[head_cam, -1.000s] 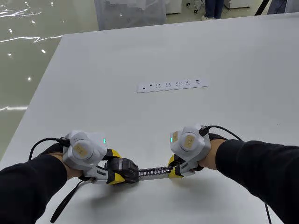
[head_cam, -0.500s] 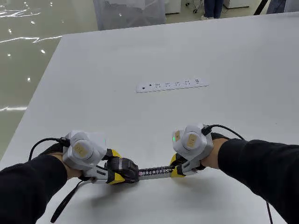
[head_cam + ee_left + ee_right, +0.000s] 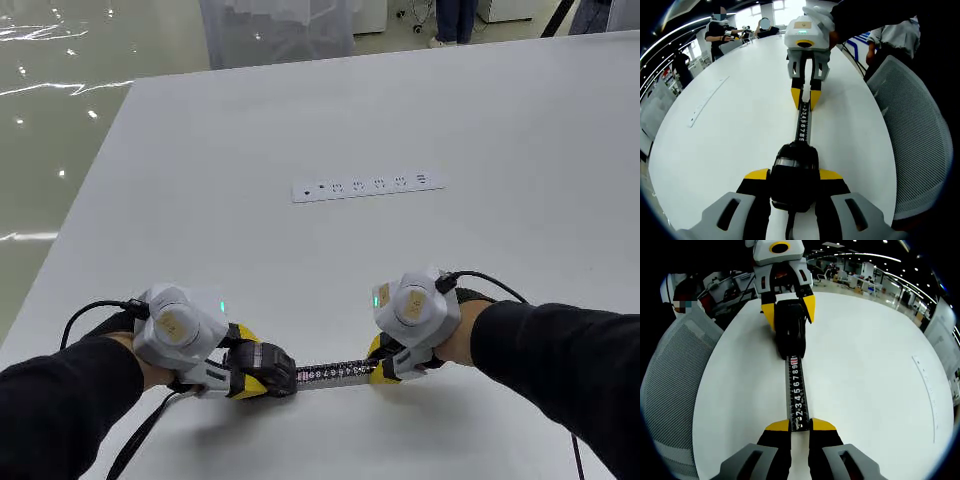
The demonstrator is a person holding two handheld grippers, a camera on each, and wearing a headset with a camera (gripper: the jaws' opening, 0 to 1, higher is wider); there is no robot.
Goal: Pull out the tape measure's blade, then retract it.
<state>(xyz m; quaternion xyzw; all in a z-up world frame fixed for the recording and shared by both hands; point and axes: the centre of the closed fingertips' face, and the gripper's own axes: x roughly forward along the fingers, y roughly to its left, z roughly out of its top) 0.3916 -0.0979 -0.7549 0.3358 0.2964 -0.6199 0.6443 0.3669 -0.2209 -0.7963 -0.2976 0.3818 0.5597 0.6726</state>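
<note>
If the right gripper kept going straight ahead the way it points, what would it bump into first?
The right gripper would probably hit the tape measure's black case, clamped in the left gripper; the blade runs straight to it.

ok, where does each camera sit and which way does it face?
Head view: on the headset, looking forward and down at the table; sleeves, left gripper and right gripper show.
Left gripper view: on the left gripper, looking along the blade toward the right gripper; its fingers clamp the tape measure case.
Right gripper view: facing the opposite way; its fingers pinch the blade's end, case beyond.
Shared: both gripper views see the blade, opposite ends.
</note>
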